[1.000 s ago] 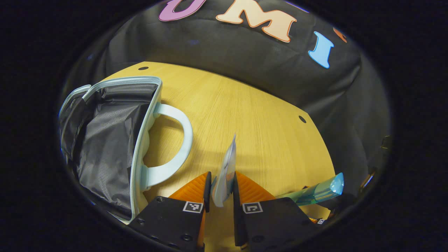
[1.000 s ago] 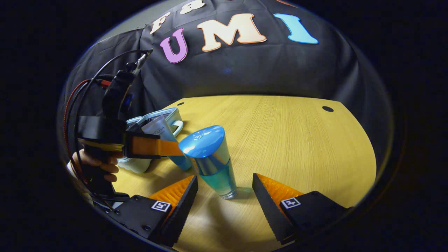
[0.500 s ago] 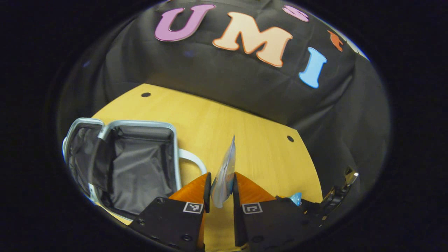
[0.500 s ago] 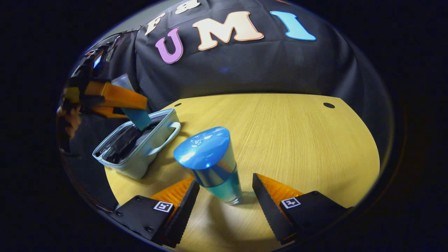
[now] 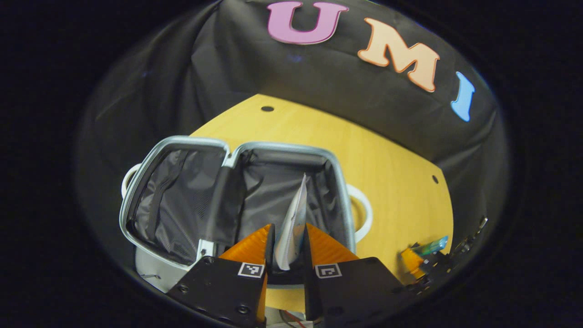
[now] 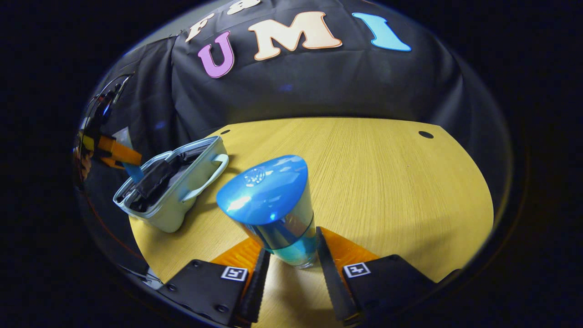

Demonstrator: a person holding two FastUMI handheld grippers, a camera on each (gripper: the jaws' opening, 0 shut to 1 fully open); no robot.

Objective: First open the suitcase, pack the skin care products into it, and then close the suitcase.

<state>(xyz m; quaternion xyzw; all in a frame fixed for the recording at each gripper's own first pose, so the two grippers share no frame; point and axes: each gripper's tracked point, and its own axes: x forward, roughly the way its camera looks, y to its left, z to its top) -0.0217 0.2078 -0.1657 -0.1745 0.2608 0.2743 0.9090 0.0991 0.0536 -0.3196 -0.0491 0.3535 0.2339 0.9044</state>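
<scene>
Since a second ago the left gripper (image 5: 288,248) has carried its tube (image 5: 291,218) from over the bare worktop (image 5: 391,182) to above the open suitcase (image 5: 191,150), and the right gripper (image 6: 291,273) has narrowed its fingers around the blue-capped bottle (image 6: 268,205).

At the left, the suitcase lies open on the worktop, its dark lining slack; the shell looks light and might slide if nudged. The left gripper's fingers are clenched on the tube's flat end, which reads as soft, thin plastic: light and bendable, best held near the crimped seam as it is now.

Farther right, the bottle stands upright on the worktop. The fingers sit just beside its clear lower body; whether both press on it I cannot tell. It looks rigid, smooth and probably slippery, with a wide cap making it top-heavy, so a low, square hold on the body seems safest.
</scene>
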